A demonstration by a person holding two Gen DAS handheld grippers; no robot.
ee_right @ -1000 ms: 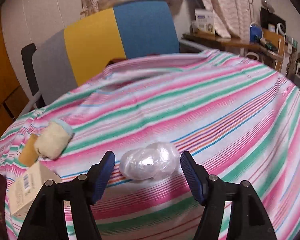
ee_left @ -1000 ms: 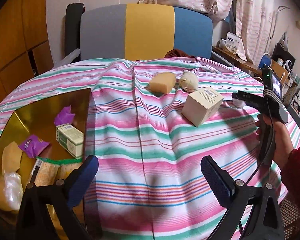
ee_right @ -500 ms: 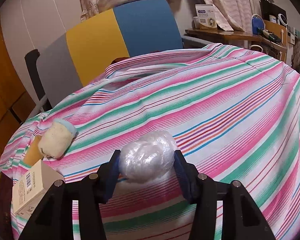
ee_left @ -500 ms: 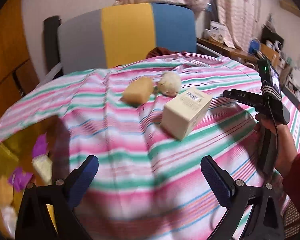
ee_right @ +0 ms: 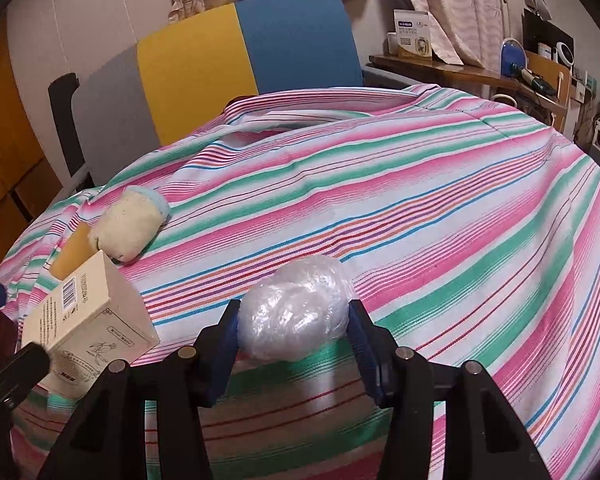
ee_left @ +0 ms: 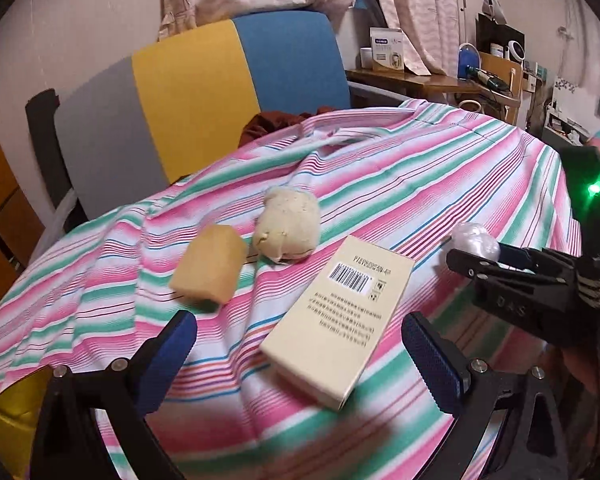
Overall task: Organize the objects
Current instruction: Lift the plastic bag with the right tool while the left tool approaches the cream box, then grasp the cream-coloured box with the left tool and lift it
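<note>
My right gripper (ee_right: 294, 334) is shut on a clear plastic-wrapped ball (ee_right: 294, 314) and holds it just above the striped tablecloth (ee_right: 420, 200). The same ball (ee_left: 474, 240) shows in the left wrist view between the right gripper's fingers. My left gripper (ee_left: 300, 354) is open and empty, its fingers on either side of a cream box with a barcode (ee_left: 340, 316), which lies on the cloth. Beyond it lie a tan block (ee_left: 210, 264) and a cream plush toy (ee_left: 288, 228). The box (ee_right: 88, 320) and the plush toy (ee_right: 130, 228) also show in the right wrist view.
A yellow tray corner (ee_left: 14, 412) shows at the left edge in the left wrist view. A grey, yellow and blue chair back (ee_left: 204, 92) stands behind the table. A cluttered desk (ee_left: 440, 80) is at the back right.
My right gripper closed on the plastic-wrapped ball and lifted it slightly. My left gripper swung right, away from the tray, and moved up to the cream box.
</note>
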